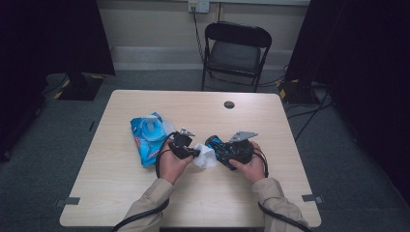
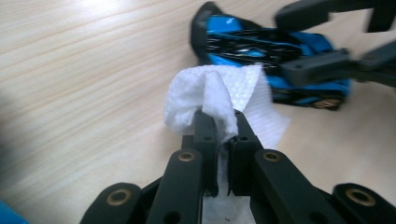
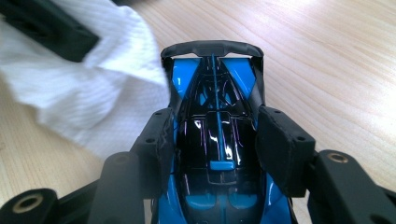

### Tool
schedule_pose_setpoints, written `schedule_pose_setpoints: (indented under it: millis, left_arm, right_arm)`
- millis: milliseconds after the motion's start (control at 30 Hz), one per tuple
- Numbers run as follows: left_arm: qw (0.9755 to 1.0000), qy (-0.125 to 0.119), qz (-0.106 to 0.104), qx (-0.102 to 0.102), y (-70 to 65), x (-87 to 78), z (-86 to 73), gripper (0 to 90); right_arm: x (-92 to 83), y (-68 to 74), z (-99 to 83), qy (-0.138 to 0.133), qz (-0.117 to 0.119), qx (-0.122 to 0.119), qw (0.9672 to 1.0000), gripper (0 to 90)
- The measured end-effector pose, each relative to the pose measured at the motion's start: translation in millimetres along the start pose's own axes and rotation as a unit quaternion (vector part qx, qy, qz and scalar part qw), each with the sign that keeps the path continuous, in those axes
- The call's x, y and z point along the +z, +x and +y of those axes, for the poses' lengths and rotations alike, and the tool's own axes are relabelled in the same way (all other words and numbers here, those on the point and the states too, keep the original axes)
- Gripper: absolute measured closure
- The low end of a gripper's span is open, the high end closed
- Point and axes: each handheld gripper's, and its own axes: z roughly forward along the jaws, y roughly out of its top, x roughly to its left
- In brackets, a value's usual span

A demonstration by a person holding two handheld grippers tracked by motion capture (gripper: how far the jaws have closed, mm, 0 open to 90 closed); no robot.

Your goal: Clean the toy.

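Centrally on a pale wooden table (image 1: 121,193), a person's two hands work close together. The left gripper (image 2: 218,122) has its black jaws pinched almost fully together on a crumpled white wet wipe (image 2: 205,91), which bunches up over the jaw tips. Just right of it, the right gripper (image 3: 212,140) has its jaws about half open, clamped on both sides of a glossy blue and black toy racing car (image 3: 212,135) that rests on the table. The wipe lies just beside the car's end. To the left sits a blue plastic wipes packet (image 1: 147,135), near the left hand (image 1: 170,164).
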Motion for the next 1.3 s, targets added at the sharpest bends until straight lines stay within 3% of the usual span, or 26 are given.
schedule_pose_setpoints:
  millis: [133,167,267,533,1033,1300]
  left_arm:
    - [0.9998,0.009,0.016,-0.011,3.4,15.8,-1.0,84.7]
    - [0.9997,0.009,0.013,-0.018,3.5,24.7,-2.1,84.4]
    - [0.9997,0.009,0.013,-0.019,1.2,31.2,-2.0,84.3]
    - [0.9998,0.012,0.015,-0.004,-8.2,37.6,2.9,83.9]
    - [0.9987,0.024,-0.043,0.017,-35.7,41.6,-0.5,84.4]
    - [0.9975,0.025,-0.057,0.033,-49.9,45.0,-2.5,84.4]
  right_arm:
    - [0.2,-0.2,-0.1,-0.001,0.001,0.001,1.0000,47.5]
    - [0.1,-0.3,-0.4,-0.002,0.001,0.001,1.0000,47.5]
    - [0.0,-0.3,-0.7,-0.003,0.001,0.001,1.0000,47.5]
    - [0.2,-0.3,-1.1,-0.005,0.000,0.002,1.0000,47.5]
    - [0.3,0.3,-0.1,-0.001,-0.001,0.001,1.0000,47.4]
    - [0.3,0.2,-0.2,-0.002,-0.001,0.001,1.0000,47.4]
